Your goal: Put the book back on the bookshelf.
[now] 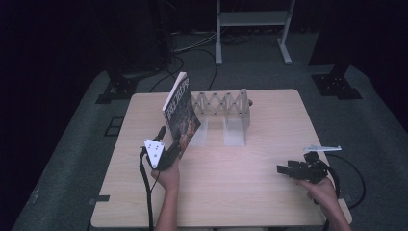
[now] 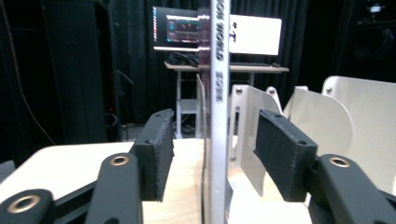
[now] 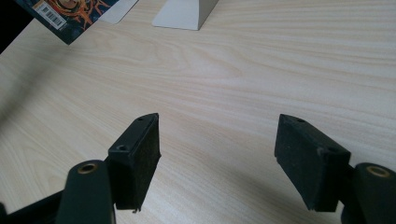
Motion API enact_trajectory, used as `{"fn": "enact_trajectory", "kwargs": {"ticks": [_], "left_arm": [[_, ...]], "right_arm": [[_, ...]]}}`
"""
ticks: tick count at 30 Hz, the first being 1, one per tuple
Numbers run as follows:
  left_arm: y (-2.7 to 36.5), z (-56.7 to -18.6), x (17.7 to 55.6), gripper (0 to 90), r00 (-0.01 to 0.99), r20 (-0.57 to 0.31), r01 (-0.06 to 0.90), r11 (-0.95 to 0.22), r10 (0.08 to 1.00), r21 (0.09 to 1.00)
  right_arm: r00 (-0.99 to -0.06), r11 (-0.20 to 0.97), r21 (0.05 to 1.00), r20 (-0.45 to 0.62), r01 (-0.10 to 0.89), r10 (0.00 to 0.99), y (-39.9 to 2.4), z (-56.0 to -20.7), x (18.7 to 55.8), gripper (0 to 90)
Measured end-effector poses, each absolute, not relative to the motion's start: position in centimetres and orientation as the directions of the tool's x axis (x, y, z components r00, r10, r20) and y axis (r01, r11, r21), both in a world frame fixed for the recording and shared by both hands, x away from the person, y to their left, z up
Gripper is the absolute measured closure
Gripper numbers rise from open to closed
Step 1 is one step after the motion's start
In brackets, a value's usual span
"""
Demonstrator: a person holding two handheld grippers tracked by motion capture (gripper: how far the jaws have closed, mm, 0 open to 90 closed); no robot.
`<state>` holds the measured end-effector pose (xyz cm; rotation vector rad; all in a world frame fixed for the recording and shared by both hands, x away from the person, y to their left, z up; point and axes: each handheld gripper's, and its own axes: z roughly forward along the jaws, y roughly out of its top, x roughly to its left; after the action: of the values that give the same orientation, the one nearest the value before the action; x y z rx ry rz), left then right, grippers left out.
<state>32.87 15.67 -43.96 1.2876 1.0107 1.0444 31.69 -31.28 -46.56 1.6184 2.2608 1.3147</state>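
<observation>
- One book (image 1: 180, 109) stands on edge between the left tongs (image 2: 212, 154), spine (image 2: 219, 116) facing them, long axis running upright, leaning slightly.
- Left tongs spread, pads (image 2: 156, 149) clear of the spine on both sides.
- One white folding rack (image 1: 226, 113) sits just beyond.
- Right tongs (image 3: 217, 158) spread too, nothing between them, over bare bench (image 3: 261, 70).

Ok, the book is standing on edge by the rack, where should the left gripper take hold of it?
Grip the book at its spine, coming in level from the person's side. It stands on edge, leaning, at the left end of the expanding rack, with the thin spine facing the left gripper. The pads already straddle it without touching, so closing them would pinch both covers.
</observation>
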Motion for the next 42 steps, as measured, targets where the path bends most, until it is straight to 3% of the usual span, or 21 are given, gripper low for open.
{"fn": "enact_trajectory", "kwargs": {"ticks": [28, 42], "left_arm": [[17.4, -44.4, 30.0, 23.8, 0.278, -0.048, 0.033, 0.04, 0.959, 0.999], [18.7, -45.1, 28.5, 20.3, 0.281, -0.044, 0.083, 0.022, 0.959, 0.996]], "right_arm": [[-0.439, 0.078, 0.667, 0.392, 0.741, 0.808, -31.5, -46.1, 31.7, 29.2], [-0.438, 0.079, 0.669, 0.388, 0.739, 0.811, -31.5, -46.1, 31.7, 28.5]]}}
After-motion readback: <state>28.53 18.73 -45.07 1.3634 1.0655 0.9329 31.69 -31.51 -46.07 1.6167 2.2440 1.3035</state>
